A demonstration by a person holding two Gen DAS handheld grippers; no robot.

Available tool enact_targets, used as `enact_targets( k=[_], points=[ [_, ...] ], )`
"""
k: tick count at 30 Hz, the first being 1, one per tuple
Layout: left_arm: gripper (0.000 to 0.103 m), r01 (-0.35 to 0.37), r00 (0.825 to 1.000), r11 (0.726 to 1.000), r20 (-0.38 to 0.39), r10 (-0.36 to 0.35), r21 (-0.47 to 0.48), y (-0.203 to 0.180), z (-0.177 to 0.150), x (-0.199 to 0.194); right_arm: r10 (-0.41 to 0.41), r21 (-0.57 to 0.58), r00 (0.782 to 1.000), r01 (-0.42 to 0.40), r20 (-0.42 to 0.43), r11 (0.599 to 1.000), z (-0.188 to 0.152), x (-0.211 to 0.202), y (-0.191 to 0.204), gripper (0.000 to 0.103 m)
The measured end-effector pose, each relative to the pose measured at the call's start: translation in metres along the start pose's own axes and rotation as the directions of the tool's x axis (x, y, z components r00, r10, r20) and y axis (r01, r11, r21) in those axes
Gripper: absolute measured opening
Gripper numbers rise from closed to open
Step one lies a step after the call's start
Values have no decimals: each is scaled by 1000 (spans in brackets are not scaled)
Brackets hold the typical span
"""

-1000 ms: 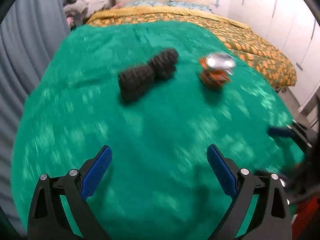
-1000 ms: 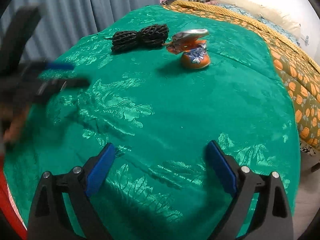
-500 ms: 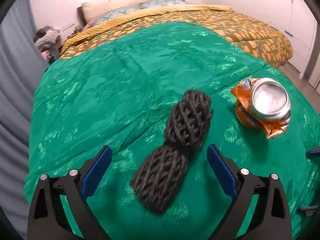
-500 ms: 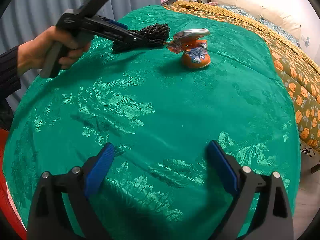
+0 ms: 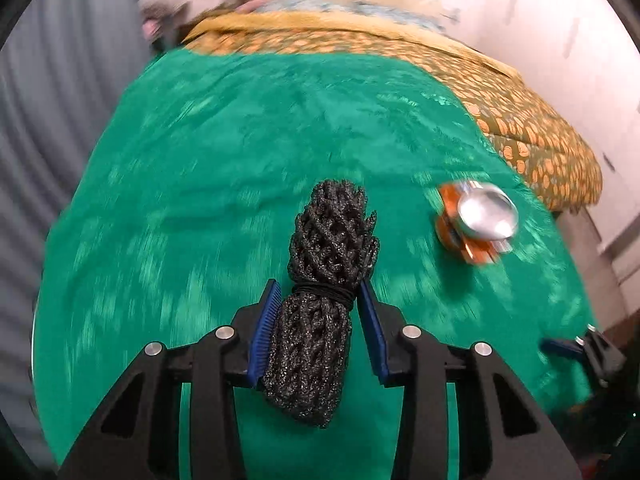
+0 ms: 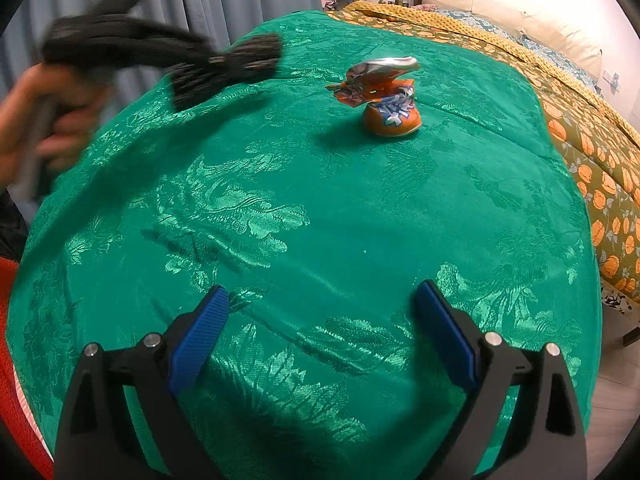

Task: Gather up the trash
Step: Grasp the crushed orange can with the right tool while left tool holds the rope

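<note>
Left wrist view: the left gripper (image 5: 318, 320) clamps a black mesh bundle (image 5: 324, 292) at its tied waist, above the green cloth (image 5: 200, 200). A crushed orange can (image 6: 386, 96) stands apart on open cloth. The right gripper (image 6: 320, 324) hovers with jaws spread, empty.

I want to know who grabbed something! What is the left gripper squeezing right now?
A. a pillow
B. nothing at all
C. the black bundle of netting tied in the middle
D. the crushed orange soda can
C: in the left wrist view the left gripper has its blue pads pressed on both sides of the black bundle of netting, while the crushed orange soda can sits alone on the green bedspread.
</note>
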State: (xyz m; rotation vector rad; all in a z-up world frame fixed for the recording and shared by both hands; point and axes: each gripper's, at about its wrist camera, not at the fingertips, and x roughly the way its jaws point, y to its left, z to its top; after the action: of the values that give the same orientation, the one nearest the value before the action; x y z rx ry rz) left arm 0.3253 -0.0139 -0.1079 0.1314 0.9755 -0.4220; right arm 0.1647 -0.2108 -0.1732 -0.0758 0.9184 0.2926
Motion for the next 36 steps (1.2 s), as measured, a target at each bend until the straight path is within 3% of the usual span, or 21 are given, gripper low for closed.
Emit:
enact_targets(
  k=[3, 7, 9, 11, 12, 18, 23, 26, 30, 31, 33, 35, 36],
  points=[
    [40, -34, 999, 999, 8, 34, -25, -11, -43, -24, 0, 0, 1000, 0, 1, 1000, 0, 0, 0, 92],
    [42, -42, 999, 996, 29, 44, -81, -16, -83, -28, -2, -2, 1000, 2, 1, 1000, 0, 0, 0, 92],
    [51, -21, 999, 995, 35, 24, -98, -19, -95, -23, -1, -1, 1000, 1, 1, 1000, -1, 0, 0, 92],
    [80, -55, 997, 995, 49, 59, -79, -24, -101, -17, -2, -2, 1000, 2, 2, 1000, -1, 0, 1, 92],
    [83, -64, 996, 996, 52, 67, -67, -26, -102, -15, -1, -1, 1000, 1, 3, 1000, -1, -1, 1, 92],
    [89, -104, 994, 994, 39, 104, -21, -33, -106, -3, 4, 53, 1000, -4, 2, 999, 11, -1, -8, 91],
    [95, -104, 994, 994, 27, 105, -25, -32, -105, 1, -35, 59, 999, 35, -7, 998, 60, 31, -10, 91],
    [95, -105, 994, 994, 26, 105, -22, -32, -104, 2, -118, 57, 993, 118, -15, 991, 97, 65, -14, 91],
    [96, -95, 995, 995, 27, 95, -28, -31, -104, 2, -137, 176, 990, 137, -14, 975, 125, 87, -40, 91],
    [97, -91, 995, 996, 25, 91, -27, -31, -104, 2, -142, 195, 990, 141, -10, 971, 129, 90, -45, 89],
    [97, -92, 995, 995, 23, 93, -25, -32, -103, 3, -157, 189, 988, 154, 2, 970, 134, 90, -50, 63],
    [97, -93, 995, 995, 22, 93, -24, -31, -103, 4, -131, 175, 991, 128, 7, 976, 132, 86, -51, 52],
    [97, -92, 995, 995, 22, 93, -24, -31, -103, 4, -117, 159, 993, 114, 7, 981, 128, 83, -51, 52]
  ],
)
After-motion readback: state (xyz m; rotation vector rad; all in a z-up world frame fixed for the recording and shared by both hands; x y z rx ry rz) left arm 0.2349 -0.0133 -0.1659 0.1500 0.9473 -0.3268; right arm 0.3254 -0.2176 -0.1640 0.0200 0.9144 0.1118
